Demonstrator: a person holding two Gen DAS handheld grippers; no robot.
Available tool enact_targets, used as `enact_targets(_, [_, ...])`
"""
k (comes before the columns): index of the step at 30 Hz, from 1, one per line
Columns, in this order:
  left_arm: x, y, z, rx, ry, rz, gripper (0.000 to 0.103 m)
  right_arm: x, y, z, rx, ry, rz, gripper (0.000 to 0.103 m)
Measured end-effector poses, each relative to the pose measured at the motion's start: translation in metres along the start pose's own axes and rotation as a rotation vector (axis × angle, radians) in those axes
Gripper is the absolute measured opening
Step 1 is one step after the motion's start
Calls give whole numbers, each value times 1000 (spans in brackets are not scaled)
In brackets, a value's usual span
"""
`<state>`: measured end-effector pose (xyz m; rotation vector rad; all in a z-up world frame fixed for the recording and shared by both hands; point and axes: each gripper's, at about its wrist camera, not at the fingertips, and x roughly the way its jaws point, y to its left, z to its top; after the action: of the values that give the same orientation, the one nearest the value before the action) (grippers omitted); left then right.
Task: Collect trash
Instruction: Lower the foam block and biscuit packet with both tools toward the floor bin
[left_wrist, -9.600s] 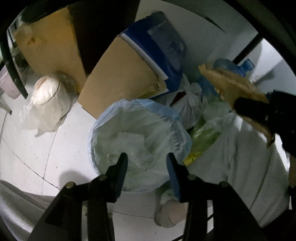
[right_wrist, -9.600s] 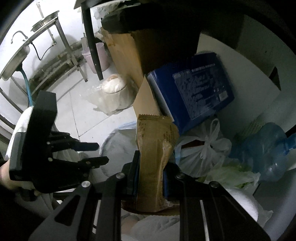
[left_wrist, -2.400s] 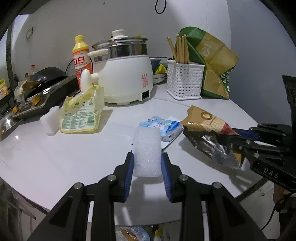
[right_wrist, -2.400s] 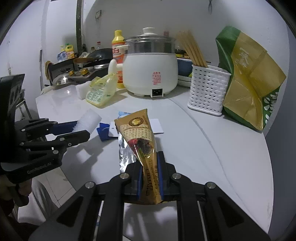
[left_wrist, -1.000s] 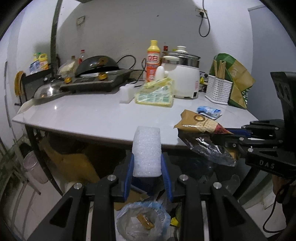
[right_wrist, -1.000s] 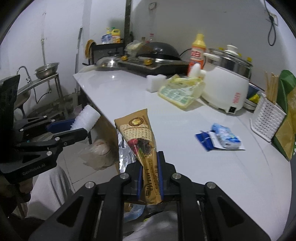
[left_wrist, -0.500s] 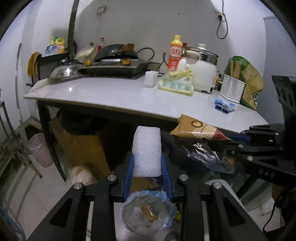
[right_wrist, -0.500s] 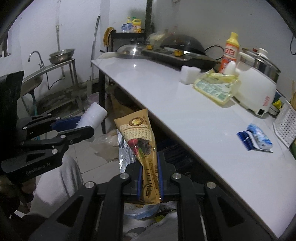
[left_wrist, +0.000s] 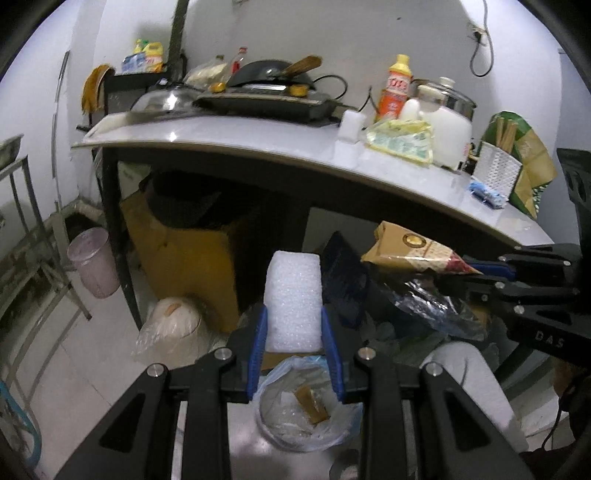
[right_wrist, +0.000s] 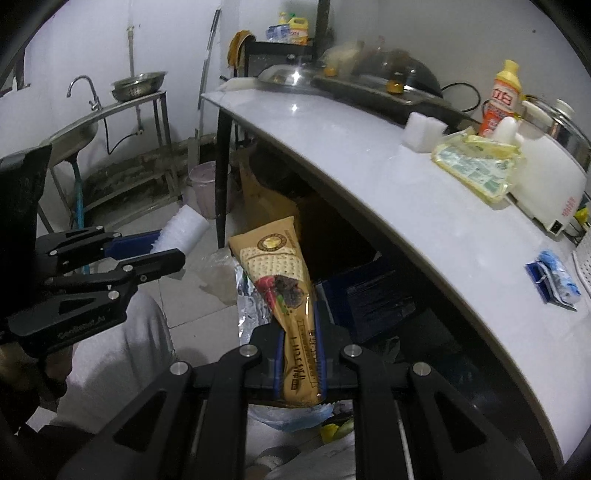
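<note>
My left gripper is shut on a white foam block, which stands up between its blue pads. Below it on the floor sits a trash bin lined with a blue bag; a brown wrapper lies inside. My right gripper is shut on a brown biscuit wrapper with a torn foil flap. The same wrapper shows at the right of the left wrist view, and the foam block at the left of the right wrist view. Both grippers hang below the table edge.
Under the white table stand brown cardboard, a blue box and a white bagged bundle. A blue packet, a foam cube, a yellow pack, a bottle and a rice cooker sit on top. A pink bucket is at left.
Both grippers have sunk from table height to below its edge, each still holding its piece. The trash bin has come closer under the left gripper.
</note>
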<state>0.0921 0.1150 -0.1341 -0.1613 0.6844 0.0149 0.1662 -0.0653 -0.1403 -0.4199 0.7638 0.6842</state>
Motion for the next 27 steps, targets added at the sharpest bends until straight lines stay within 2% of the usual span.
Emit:
enact_targets(12, [43, 24, -32, -63, 89, 6, 29, 63, 14, -18, -13, 108, 40, 13])
enact_targets(27, [108, 42, -67, -99, 216, 8, 29, 167, -4, -57, 29, 290, 44, 13])
